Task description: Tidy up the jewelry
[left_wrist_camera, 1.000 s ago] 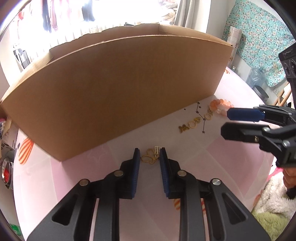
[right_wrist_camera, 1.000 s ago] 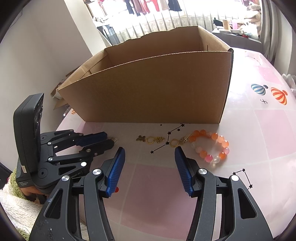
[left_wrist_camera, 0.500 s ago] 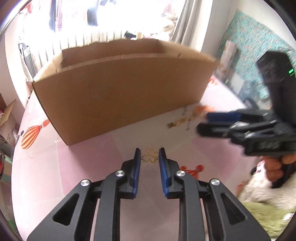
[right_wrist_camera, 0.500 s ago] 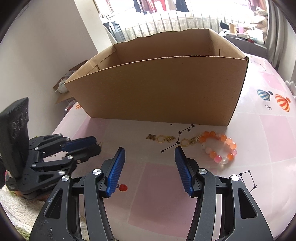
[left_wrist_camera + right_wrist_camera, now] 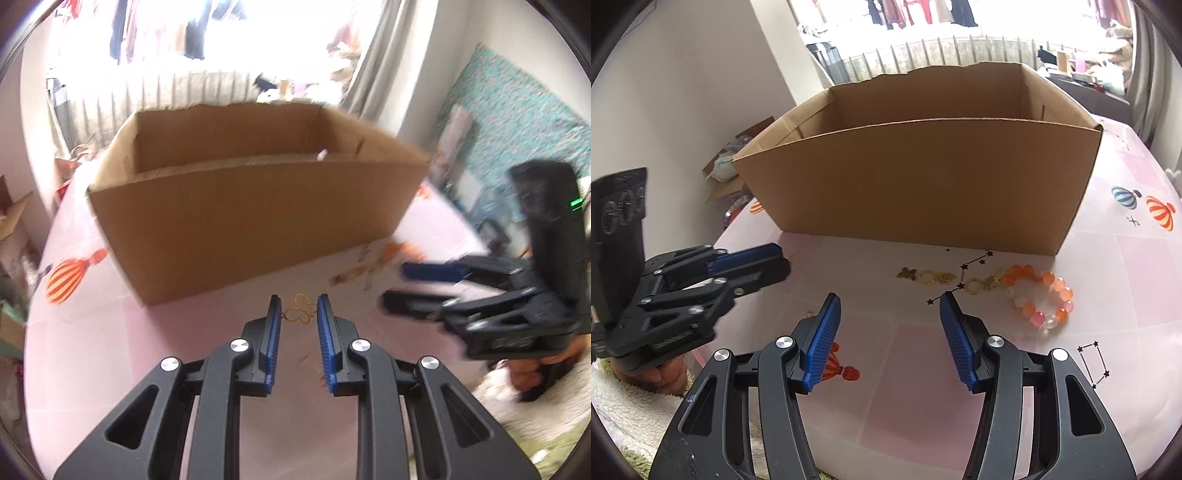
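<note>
The left gripper (image 5: 298, 314) pinches a gold charm (image 5: 298, 314) between its narrowed jaws in front of the cardboard box (image 5: 251, 206), so transfer into the box is judged next, while the right gripper (image 5: 890, 314), jaws spread, holds nothing short of the beaded bracelet (image 5: 1043, 295).

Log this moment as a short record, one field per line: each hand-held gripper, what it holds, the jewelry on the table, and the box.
left hand-held gripper: shut on a gold butterfly charm, raised above the table
right hand-held gripper: open, holds nothing
beaded bracelet: orange, pink and white beads, flat on the pink tablecloth, before the box's right end
small gold pieces: rough row left of the bracelet, lying on the cloth
cardboard box: open top, behind the jewelry; contents cannot be told
</note>
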A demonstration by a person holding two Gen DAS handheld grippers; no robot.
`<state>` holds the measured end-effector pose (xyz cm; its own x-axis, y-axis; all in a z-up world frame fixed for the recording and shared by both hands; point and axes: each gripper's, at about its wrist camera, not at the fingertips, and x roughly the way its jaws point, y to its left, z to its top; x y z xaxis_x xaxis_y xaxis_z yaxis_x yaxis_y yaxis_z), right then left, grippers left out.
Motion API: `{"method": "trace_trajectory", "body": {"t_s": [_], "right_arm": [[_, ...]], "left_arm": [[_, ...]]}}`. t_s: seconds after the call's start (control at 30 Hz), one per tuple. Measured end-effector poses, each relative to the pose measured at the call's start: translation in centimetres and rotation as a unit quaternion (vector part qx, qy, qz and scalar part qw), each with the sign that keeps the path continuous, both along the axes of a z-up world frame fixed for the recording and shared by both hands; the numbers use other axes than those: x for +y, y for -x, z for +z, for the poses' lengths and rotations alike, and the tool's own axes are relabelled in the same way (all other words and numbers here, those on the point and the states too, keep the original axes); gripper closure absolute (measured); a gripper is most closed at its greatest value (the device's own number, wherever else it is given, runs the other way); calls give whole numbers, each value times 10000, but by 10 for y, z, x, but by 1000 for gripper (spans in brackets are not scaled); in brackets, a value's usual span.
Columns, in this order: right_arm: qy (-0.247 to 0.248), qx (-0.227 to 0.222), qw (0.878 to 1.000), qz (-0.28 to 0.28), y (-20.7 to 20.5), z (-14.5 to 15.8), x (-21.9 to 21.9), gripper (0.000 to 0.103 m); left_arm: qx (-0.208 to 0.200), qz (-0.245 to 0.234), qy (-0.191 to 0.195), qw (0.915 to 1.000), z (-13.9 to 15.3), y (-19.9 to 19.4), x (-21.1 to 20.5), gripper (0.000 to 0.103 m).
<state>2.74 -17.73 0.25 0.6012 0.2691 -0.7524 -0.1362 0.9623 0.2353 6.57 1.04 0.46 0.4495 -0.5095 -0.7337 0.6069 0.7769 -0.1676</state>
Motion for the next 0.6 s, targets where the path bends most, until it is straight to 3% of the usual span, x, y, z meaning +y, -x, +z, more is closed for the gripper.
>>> {"method": "trace_trajectory", "body": {"t_s": [0.13, 0.23, 0.43, 0.6], "right_arm": [[5, -81, 9992, 403, 3, 0, 12, 52], [64, -83, 9968, 798, 1, -1, 27, 62], [272, -1, 9896, 1414, -7, -7, 56, 84], [478, 80, 9864, 1571, -8, -12, 66, 87]], "left_arm": [[190, 385, -419, 9982, -17, -3, 10, 84], [160, 621, -615, 9960, -25, -2, 18, 84], [176, 858, -594, 9944, -27, 0, 23, 84], [146, 798, -635, 9947, -28, -1, 20, 84]]}}
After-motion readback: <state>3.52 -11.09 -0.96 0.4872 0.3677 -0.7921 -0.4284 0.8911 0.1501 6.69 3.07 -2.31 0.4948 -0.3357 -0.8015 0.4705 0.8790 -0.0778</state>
